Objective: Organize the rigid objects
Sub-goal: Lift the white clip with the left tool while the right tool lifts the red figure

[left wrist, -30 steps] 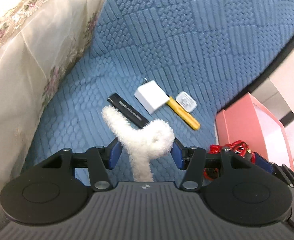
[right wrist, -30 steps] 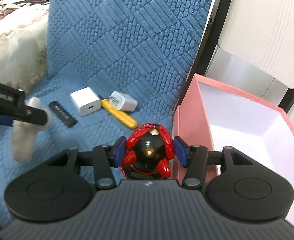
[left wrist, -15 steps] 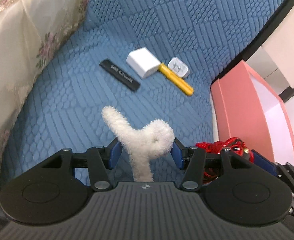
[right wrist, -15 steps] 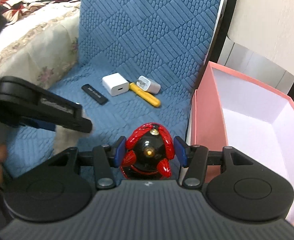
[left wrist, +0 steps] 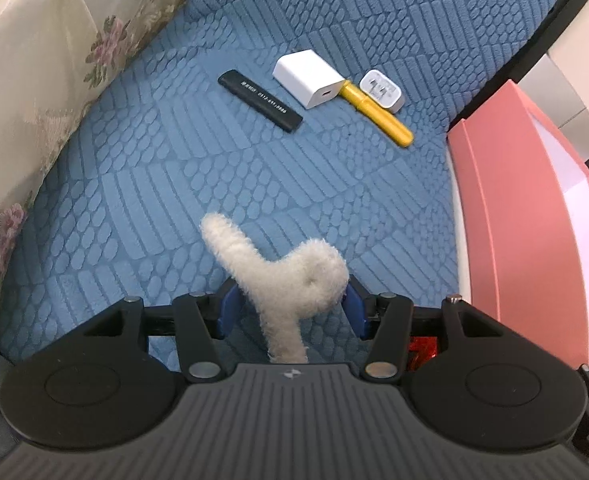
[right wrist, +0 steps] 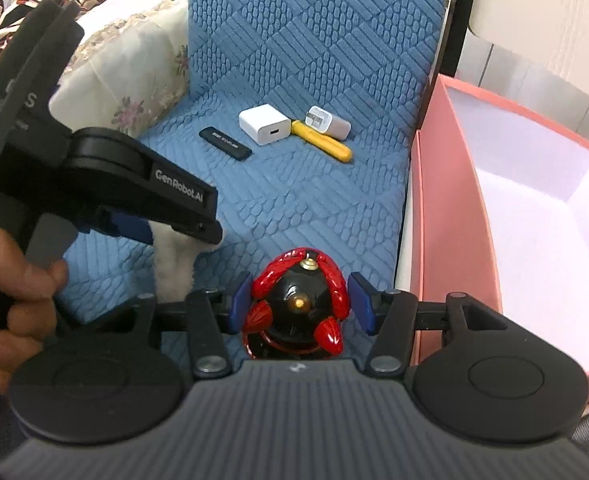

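Blue quilted fabric (left wrist: 254, 168) covers the seat and backrest that fill most of both views, with a cream floral bedcover (left wrist: 34, 80) bunched along its left edge. To the right of the seat stands an open pink box (right wrist: 446, 216) with a pale lining, its near wall just beside the right gripper.

Both grippers hang over the front of the seat, tilted downward. The left gripper (left wrist: 290, 304) has its blue pads pressed against the sides of a fluffy white plush toy (left wrist: 290, 276); the toy sits between the pads, with one limb sticking up to the left and another trailing back toward the camera. In the right wrist view a hand (right wrist: 10, 304) grips the handle of that left gripper, and the white plush shows below its fingers.

The right gripper (right wrist: 301, 304) is closed on a red and black ornament (right wrist: 302, 312) with a gold knob on top, its pads pressed against the red ribs on either side.

Further back on the seat, well apart from both grippers, four small items lie in a row: a black stick with white lettering (left wrist: 260, 100), a white charger cube (left wrist: 308, 78), a yellow pen-like tool (left wrist: 378, 110) touching the cube, and a small white plug (left wrist: 382, 90) just behind the yellow tool.
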The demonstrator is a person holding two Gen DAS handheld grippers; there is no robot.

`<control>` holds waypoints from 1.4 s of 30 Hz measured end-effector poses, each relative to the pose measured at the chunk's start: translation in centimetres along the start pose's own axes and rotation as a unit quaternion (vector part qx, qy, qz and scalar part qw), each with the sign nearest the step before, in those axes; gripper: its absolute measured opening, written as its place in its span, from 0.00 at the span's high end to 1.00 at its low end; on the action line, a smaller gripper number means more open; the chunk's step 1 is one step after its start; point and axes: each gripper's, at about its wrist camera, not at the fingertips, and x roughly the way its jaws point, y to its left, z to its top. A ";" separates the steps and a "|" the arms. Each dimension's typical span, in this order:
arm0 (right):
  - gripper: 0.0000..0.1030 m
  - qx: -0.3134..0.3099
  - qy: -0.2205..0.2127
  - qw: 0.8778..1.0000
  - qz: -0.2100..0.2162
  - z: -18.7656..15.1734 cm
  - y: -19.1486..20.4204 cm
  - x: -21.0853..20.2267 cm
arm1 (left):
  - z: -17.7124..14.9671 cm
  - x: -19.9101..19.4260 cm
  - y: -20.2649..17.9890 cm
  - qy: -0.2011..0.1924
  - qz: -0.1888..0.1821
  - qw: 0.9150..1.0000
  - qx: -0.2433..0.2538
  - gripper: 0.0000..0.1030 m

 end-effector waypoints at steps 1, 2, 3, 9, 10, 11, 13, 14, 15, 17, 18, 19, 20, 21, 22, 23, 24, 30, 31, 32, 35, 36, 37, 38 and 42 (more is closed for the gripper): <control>0.46 0.004 0.001 1.000 0.002 0.0 -0.1 0.0 | 0.0 0.2 0.0 0.002 0.002 1.000 0.000 0.43; 0.46 0.009 0.004 1.000 0.004 0.2 -0.2 0.1 | 0.0 0.5 0.0 0.004 0.004 1.000 0.000 0.43; 0.46 0.014 0.005 1.000 0.010 0.4 -0.4 0.2 | 0.0 0.7 0.0 0.006 0.003 1.000 -0.002 0.42; 0.42 0.059 0.005 0.998 0.027 0.3 -1.2 0.2 | -0.1 1.4 0.3 0.012 -0.012 1.000 -0.025 0.38; 0.39 0.064 0.003 0.997 0.031 0.2 -1.2 0.3 | -0.1 1.4 0.4 0.013 -0.018 0.999 -0.032 0.33; 0.36 0.067 0.004 0.997 0.034 0.1 -1.1 0.3 | 0.0 1.4 0.5 0.014 -0.023 0.999 -0.042 0.32; 0.31 0.066 0.007 0.997 0.034 0.0 -0.9 0.7 | 0.0 1.4 0.7 0.012 -0.028 0.998 -0.058 0.31; 0.31 0.066 0.011 0.997 0.034 -0.1 -0.8 0.9 | 0.1 1.4 0.7 0.011 -0.030 0.998 -0.062 0.31; 0.31 0.068 0.017 0.997 0.032 -0.2 -0.7 1.3 | 0.2 1.5 0.8 0.010 -0.031 0.997 -0.065 0.31; 0.29 0.066 0.020 0.997 0.021 -0.3 -0.6 1.9 | 0.3 1.6 0.9 0.010 -0.031 0.997 -0.070 0.31; 0.30 0.063 0.020 0.998 0.014 -0.3 -0.4 2.1 | 0.3 1.6 0.9 0.009 -0.032 0.997 -0.071 0.31; 0.30 0.064 0.022 0.998 0.012 -0.4 -0.4 2.4 | 0.3 1.6 0.9 0.009 -0.032 0.997 -0.070 0.31; 0.30 0.069 0.028 0.997 0.011 -0.5 -0.5 2.7 | 0.3 1.7 0.9 0.008 -0.032 0.997 -0.069 0.31; 0.30 0.080 0.037 0.996 0.008 -0.6 -0.6 3.1 | 0.3 1.7 0.8 0.007 -0.031 0.997 -0.068 0.31; 0.30 0.090 0.045 0.995 0.002 -0.7 -0.8 3.5 | 0.3 1.7 0.8 0.006 -0.031 0.997 -0.067 0.31; 0.30 0.097 0.050 0.994 0.000 -0.8 -1.0 3.7 | 0.3 1.8 0.8 0.005 -0.030 0.997 -0.067 0.31; 0.30 0.101 0.053 0.993 0.000 -0.9 -1.0 3.9 | 0.4 1.8 0.8 0.005 -0.030 0.997 -0.067 0.31; 0.39 0.110 0.048 0.993 0.000 -0.9 -1.0 4.2 | 0.5 2.0 0.8 0.004 -0.030 0.997 -0.069 0.31; 0.40 0.109 0.048 0.993 0.002 -0.9 -0.9 4.3 | 0.5 2.0 0.8 0.004 -0.030 0.997 -0.069 0.31; 0.39 0.106 0.047 0.993 0.000 -1.0 -0.8 4.3 | 0.5 2.0 0.8 0.006 -0.030 0.997 -0.069 0.31; 0.39 0.102 0.041 0.994 -0.003 -1.3 -0.5 4.4 | 0.5 2.0 0.8 0.009 -0.030 0.997 -0.065 0.31; 0.39 0.099 0.037 0.994 -0.006 -1.3 -0.4 4.4 | 0.5 2.0 0.8 0.008 -0.030 0.997 -0.066 0.31; 0.39 0.096 0.033 0.995 -0.009 -1.3 -0.4 4.6 | 0.5 2.0 0.9 0.008 -0.032 0.997 -0.068 0.31; 0.39 0.094 0.029 0.995 -0.012 -1.2 -0.4 4.7 | 0.5 2.0 0.9 0.009 -0.034 0.997 -0.069 0.31; 0.39 0.099 0.019 0.995 -0.022 -1.0 -0.8 5.2 | 0.4 2.0 0.9 0.009 -0.041 0.997 -0.068 0.31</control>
